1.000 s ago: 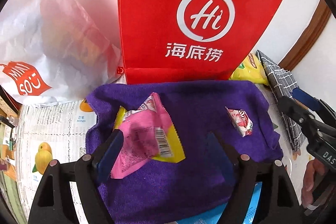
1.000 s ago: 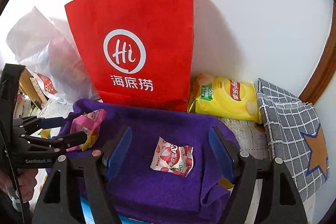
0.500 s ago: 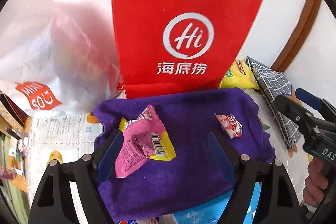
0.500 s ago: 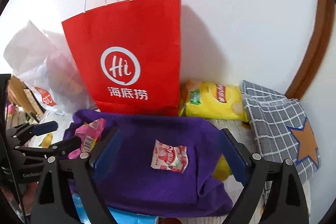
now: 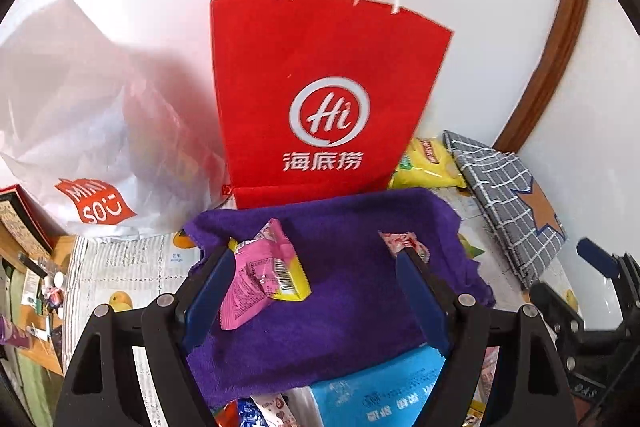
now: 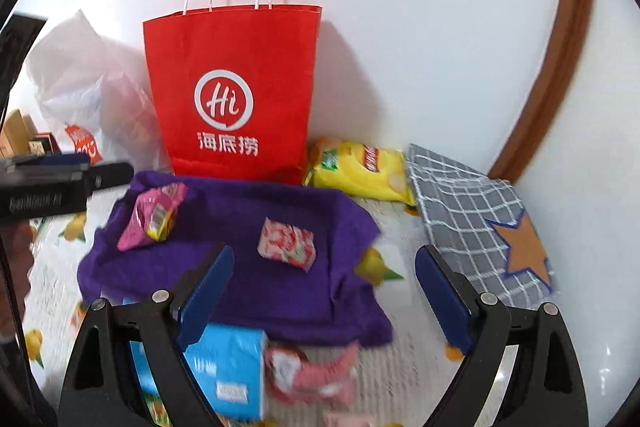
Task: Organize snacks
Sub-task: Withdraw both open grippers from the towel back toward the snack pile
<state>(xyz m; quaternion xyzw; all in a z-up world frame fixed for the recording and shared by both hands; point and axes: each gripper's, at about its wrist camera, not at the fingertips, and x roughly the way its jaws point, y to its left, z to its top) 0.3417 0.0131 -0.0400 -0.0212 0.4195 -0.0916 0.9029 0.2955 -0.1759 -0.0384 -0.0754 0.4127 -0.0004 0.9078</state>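
Two snack packets are lying well apart on the purple towel (image 6: 256, 291), which is spread in front of the red paper bag (image 6: 236, 83) standing upright against the wall. The pink-and-yellow packet (image 5: 260, 275) is sitting near the towel's left edge, and the red-and-white strawberry packet (image 6: 286, 243) is resting nearer the middle. Both tools are being held above the towel with nothing between their pads: the left gripper (image 5: 316, 291) is standing wide apart and empty, and the right gripper (image 6: 324, 295) has just been opening its jaws and is likewise carrying nothing.

The step in hand is judged to be a placement just finished, with the next snack to be fetched from the loose pile at the towel's near edge, where a blue box (image 6: 224, 371) and pink wrappers are lying. For that step to be done well, the jaws should be kept wide on the way down, and one wrapper should be pinched by a flat sealed edge so that neighbours are not being dragged along.

The pink-and-yellow packet's long axis is running diagonally, its upper end pointing toward the red paper bag. The strawberry packet is lying roughly square-on, tilted slightly, though motion blur in the right view is making its exact heading uncertain.
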